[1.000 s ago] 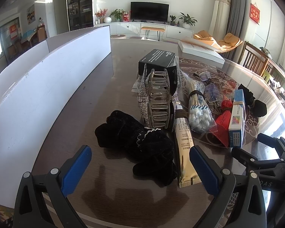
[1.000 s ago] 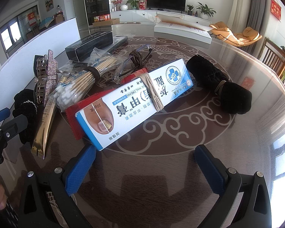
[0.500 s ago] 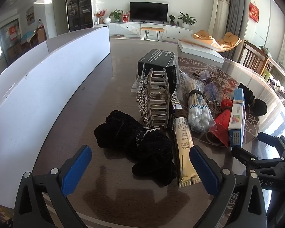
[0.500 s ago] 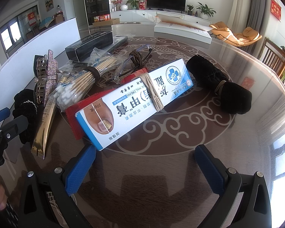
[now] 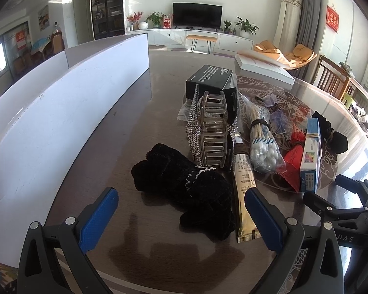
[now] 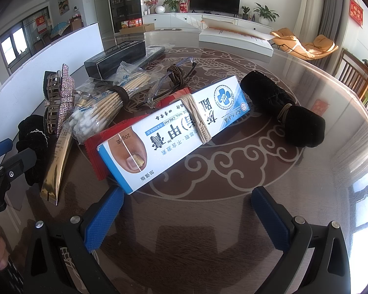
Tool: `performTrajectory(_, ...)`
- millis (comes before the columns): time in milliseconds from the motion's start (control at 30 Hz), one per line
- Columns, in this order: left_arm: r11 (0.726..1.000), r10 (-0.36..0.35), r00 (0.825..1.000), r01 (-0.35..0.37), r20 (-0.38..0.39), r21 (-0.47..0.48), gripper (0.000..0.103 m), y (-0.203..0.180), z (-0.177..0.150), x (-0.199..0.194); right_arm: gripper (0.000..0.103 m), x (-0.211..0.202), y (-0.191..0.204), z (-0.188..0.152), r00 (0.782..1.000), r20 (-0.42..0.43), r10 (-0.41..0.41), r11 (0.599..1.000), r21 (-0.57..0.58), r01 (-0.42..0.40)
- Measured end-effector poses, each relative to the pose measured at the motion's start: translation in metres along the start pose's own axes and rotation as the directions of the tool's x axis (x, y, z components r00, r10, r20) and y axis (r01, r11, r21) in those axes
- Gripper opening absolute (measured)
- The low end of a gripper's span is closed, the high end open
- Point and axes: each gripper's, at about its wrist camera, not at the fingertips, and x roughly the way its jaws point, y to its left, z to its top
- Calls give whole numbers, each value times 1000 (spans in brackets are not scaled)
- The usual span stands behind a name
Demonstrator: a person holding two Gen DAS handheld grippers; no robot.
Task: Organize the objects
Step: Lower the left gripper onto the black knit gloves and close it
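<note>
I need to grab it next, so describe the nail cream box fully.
The nail cream box is a long white and blue carton, shut, lying flat and slanted on the table. Its top shows a toenail picture, Chinese lettering and a round blue emblem. A tan rubber band wraps its middle. It rests partly on a red packet. In the left view it appears edge-on. No gripper touches it.

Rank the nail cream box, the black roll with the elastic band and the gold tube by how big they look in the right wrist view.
1. nail cream box, clearly largest.
2. black roll.
3. gold tube, slimmer than the roll though about as long; the fisheye edge makes this pair unsure.
</note>
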Motion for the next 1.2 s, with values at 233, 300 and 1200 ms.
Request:
performTrajectory(233,988,-26,999,30,30,-149,103,35,1,-13,103,0,0,0,1000,0,0,1000,0,0)
performTrajectory(300,989,-50,999,52,22,-135,103,33,2,-13,103,0,0,0,1000,0,0,1000,0,0)
performTrajectory(1200,1000,3,963,-2,-270,4,103,37,15,40,103,0,0,0,1000,-1,0,1000,0,0)
